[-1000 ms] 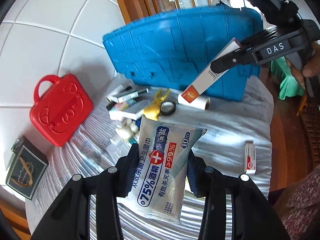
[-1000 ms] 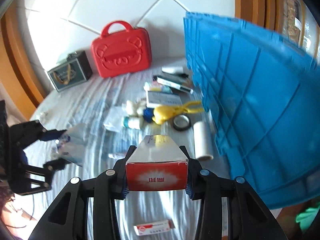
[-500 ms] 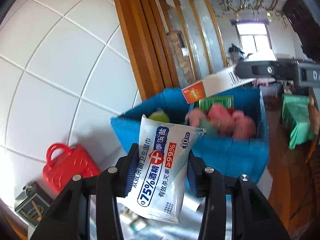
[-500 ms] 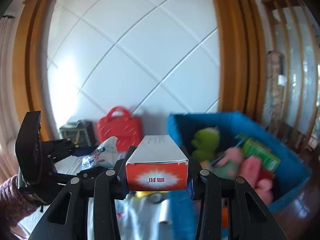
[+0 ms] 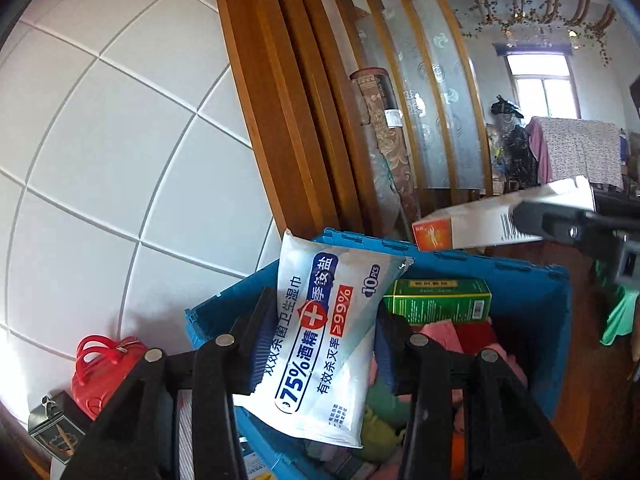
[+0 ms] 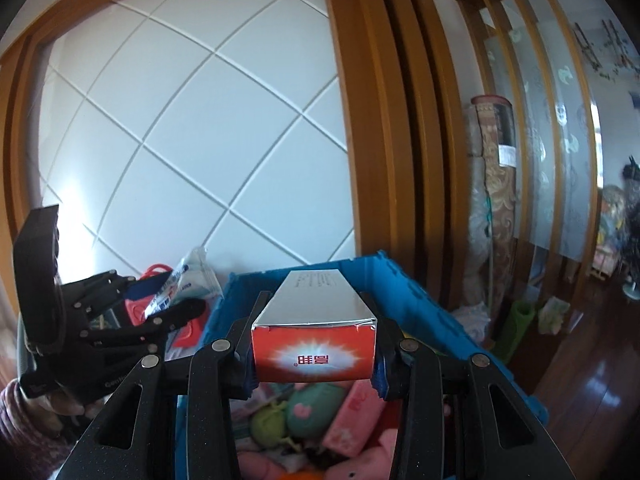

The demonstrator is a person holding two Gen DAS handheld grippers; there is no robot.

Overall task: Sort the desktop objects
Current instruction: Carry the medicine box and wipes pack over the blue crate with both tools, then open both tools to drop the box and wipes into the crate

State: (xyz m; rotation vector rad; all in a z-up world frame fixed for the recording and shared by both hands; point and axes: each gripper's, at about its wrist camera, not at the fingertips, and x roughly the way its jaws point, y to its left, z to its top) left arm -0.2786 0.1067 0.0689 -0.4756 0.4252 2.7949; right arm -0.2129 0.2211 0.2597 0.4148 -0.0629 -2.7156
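Observation:
My left gripper (image 5: 320,340) is shut on a white and blue pack of alcohol wipes (image 5: 320,344) and holds it above the near rim of the blue crate (image 5: 548,304). My right gripper (image 6: 314,348) is shut on a long white box with a red end (image 6: 314,354), held over the open crate (image 6: 404,292). The box also shows in the left wrist view (image 5: 500,220), above the crate's far side. The left gripper and wipes show at the left of the right wrist view (image 6: 168,300).
The crate holds a green box (image 5: 438,300), pink and green soft toys (image 6: 312,408) and other items. A red case (image 5: 104,368) and a dark box (image 5: 56,432) stand by the tiled wall at lower left. Wooden frames rise behind the crate.
Both grippers have risen from the table with their loads and moved over the open crate. The crate's inside now shows below them.

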